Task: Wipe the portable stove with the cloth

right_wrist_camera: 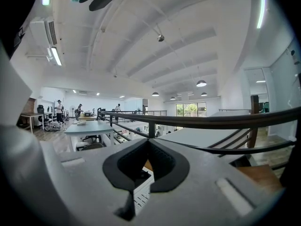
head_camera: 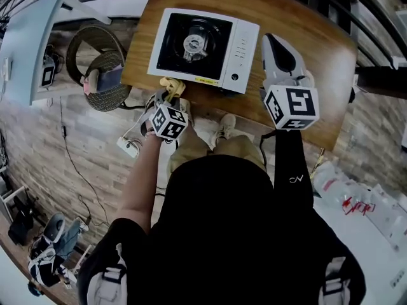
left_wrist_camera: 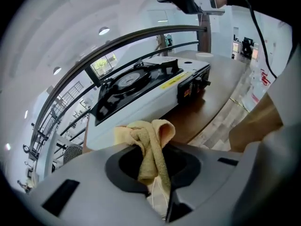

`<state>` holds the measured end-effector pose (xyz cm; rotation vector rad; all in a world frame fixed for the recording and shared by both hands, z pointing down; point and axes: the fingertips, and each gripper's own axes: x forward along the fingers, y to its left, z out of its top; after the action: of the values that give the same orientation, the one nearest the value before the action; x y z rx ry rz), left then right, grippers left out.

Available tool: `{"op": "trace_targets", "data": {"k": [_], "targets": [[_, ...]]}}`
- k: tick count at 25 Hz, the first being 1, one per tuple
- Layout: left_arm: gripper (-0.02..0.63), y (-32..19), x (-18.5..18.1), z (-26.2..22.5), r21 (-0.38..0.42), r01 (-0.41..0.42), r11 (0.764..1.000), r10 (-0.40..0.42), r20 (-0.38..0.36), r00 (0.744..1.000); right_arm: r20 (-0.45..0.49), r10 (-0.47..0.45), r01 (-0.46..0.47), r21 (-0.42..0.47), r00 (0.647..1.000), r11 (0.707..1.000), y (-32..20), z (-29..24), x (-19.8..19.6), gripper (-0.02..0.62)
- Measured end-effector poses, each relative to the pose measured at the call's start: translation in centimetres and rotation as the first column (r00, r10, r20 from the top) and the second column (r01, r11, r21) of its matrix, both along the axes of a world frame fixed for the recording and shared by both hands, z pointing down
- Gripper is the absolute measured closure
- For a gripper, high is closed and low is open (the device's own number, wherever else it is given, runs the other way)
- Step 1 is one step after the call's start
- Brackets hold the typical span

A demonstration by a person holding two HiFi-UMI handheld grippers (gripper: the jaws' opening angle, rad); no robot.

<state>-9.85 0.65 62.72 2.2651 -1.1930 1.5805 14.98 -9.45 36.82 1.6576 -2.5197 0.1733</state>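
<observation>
Nearest: black shirt (head_camera: 222, 234), with both arms reaching far toward wooden table (head_camera: 318, 56).

Left gripper (head_camera: 169, 99): clenched on yellow cloth (head_camera: 170, 85), with wad bunched out past the tips and tail hanging down between the pads. Sits at near-left edge of portable stove (head_camera: 219, 49). Can't tell whether cloth touches the white casing or stops just short.

Right gripper (head_camera: 280, 53): closed on nothing. Hovers over bare wood just right of stove, beside control panel (head_camera: 241, 46).

Judging wipe as not begun, or only just at the edge. To do it well:
- Lay wad flat on the white rim first, not just the tip.
- Keep clench firm so cloth doesn't pull free under drag.
- Sweep left to right along near edge, then work around the black well.
- Steer clear of pan supports, which would likely snag the loose tail.
- Probably worth bracing stove's right side with the closed right gripper, since a light body may slide on smooth wood.
- Avoid bumping knob (head_camera: 234, 77).

Containers:
- Black burner well (head_camera: 168, 49): holds burner head (head_camera: 193, 43) and pan supports, nothing else visible inside.
- Round woven basket or seat (head_camera: 95, 40), left of table at floor level: can't say which. Holds a pinkish item and a dark one, too small to name.
</observation>
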Motion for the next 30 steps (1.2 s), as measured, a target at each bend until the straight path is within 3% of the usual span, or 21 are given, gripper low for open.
{"op": "trace_targets", "data": {"k": [10, 15, 20, 22, 26, 28, 30], "targets": [[0.538, 3.4, 10.6, 0.2, -0.010, -0.168, 0.986, 0.167, -0.024, 0.986, 0.015, 0.061, -0.060, -0.017, 0.998, 0.998, 3.9, 0.7, 7.4, 0.594], [0.538, 5.7, 15.5, -0.4, -0.022, -0.275, 0.961, 0.274, -0.047, 0.961, 0.046, 0.116, -0.115, -0.015, 0.992, 0.993, 5.4, 0.9, 10.8, 0.594], [0.539, 6.6, 18.4, -0.7, -0.064, -0.286, 0.956, 0.283, -0.051, 0.958, 0.075, 0.179, -0.178, -0.015, 0.981, 0.984, 7.2, 0.8, 13.9, 0.594], [0.538, 7.3, 20.0, -1.0, -0.072, -0.337, 0.939, 0.332, -0.073, 0.941, 0.086, 0.210, -0.210, -0.017, 0.974, 0.978, 8.1, 0.9, 15.3, 0.594], [0.538, 8.2, 24.8, -3.4, -0.006, -0.473, 0.881, 0.467, -0.149, 0.871, 0.097, 0.265, -0.264, -0.024, 0.959, 0.964, 9.5, 1.3, 17.3, 0.594], [0.538, 7.6, 26.3, -4.3, 0.020, -0.488, 0.873, 0.485, -0.142, 0.863, 0.102, 0.287, -0.286, -0.022, 0.952, 0.958, 10.1, 1.3, 18.1, 0.594], [0.538, 6.8, 26.7, -4.3, 0.018, -0.479, 0.878, 0.477, -0.120, 0.870, 0.104, 0.308, -0.307, -0.021, 0.946, 0.951, 10.4, 1.1, 18.9, 0.594]]}}
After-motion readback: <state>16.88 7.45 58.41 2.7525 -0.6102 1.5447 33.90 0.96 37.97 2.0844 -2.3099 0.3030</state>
